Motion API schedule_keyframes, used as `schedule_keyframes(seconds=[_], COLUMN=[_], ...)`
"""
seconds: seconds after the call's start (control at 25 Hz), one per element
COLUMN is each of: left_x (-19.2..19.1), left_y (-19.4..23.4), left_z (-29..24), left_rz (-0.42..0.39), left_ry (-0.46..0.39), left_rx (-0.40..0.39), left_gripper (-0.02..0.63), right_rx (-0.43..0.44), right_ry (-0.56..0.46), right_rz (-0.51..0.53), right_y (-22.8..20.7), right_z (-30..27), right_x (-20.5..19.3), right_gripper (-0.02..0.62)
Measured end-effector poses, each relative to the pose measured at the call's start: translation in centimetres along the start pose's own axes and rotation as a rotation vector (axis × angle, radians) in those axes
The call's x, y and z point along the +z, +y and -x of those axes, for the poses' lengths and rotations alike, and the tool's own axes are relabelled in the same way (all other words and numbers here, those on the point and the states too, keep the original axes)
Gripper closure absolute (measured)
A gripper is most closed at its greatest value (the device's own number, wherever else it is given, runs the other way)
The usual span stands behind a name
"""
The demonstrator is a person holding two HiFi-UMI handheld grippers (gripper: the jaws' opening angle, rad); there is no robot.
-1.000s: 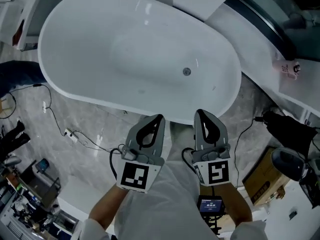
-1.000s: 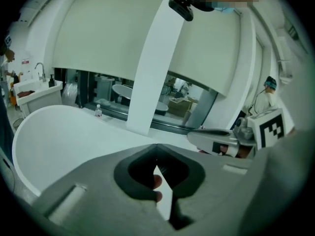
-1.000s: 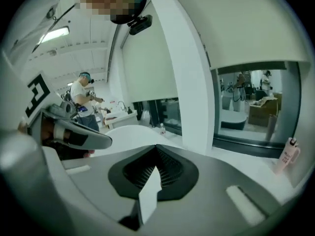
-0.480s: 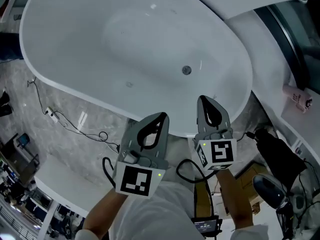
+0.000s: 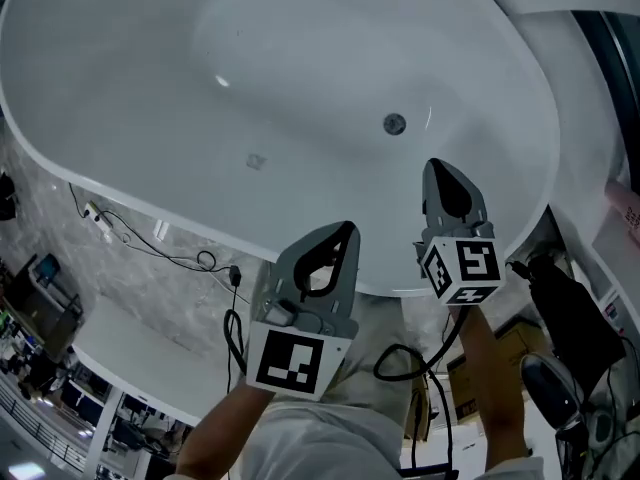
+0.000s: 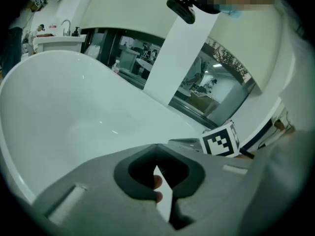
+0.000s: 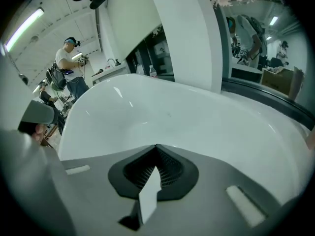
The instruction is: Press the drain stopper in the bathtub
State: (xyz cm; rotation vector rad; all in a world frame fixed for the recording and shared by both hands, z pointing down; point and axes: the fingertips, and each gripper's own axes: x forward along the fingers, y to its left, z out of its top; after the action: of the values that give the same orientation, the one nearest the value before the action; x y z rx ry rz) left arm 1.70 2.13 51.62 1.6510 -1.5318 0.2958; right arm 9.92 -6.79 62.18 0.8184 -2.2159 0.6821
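A white oval bathtub (image 5: 120,193) fills the upper head view. Its small round metal drain stopper (image 5: 394,123) sits on the tub floor toward the right. My right gripper (image 5: 438,166) is shut and empty, reaching over the near rim with its tip a short way before the stopper. Lower down, my left gripper (image 5: 346,230) is also shut and empty, its tip at the near rim. In the left gripper view the shut left gripper (image 6: 156,145) faces the tub wall (image 6: 59,112). The right gripper view shows the shut right gripper (image 7: 156,146) above the basin (image 7: 197,122); the stopper is hidden there.
Cables (image 5: 150,248) trail over the marble floor left of the tub. A black bag (image 5: 570,318) lies at the right. A white pillar (image 7: 182,33) and a glass partition (image 7: 261,87) stand behind the tub. A person (image 7: 74,68) stands far off.
The head view has closed in over the tub. Both grippers have moved forward; the right one has passed over the near rim toward the drain stopper.
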Motion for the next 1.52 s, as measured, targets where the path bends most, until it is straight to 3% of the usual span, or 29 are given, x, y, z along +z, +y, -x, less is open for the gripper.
schedule_keyframes(seconds=[0.4, 0.72, 1.0, 1.2, 1.52], left_x=[-5.7, -11.1, -13.6, -15.3, -18.5], left_y=[5.2, 8.5, 8.6, 9.2, 8.6], left_z=[-7.7, -13.1, -16.4, -18.3, -19.9], left_rz=[0.012, 0.008, -0.041, -0.026, -0.047], left_ry=[0.041, 0.124, 0.128, 0.147, 0.234], left_rx=[-0.026, -0.037, -0.065, -0.068, -0.103], left_gripper=[0.607, 0.607, 0.607, 0.607, 0.607], right_rx=[-0.051, -0.06, -0.04, -0.012, -0.105], right_ry=[0.083, 0.161, 0.257, 0.285, 0.359], right_rz=[0.123, 0.164, 0.128, 0.114, 0.028], right_y=[-3.6, -6.2, -7.8, -8.4, -12.1], right_z=[-10.4, -16.7, -20.6, -24.1, -27.9], right_x=[-9.2, -16.6, -23.3, -25.8, -29.4], right_gripper=[0.592, 0.592, 0.592, 0.592, 0.592])
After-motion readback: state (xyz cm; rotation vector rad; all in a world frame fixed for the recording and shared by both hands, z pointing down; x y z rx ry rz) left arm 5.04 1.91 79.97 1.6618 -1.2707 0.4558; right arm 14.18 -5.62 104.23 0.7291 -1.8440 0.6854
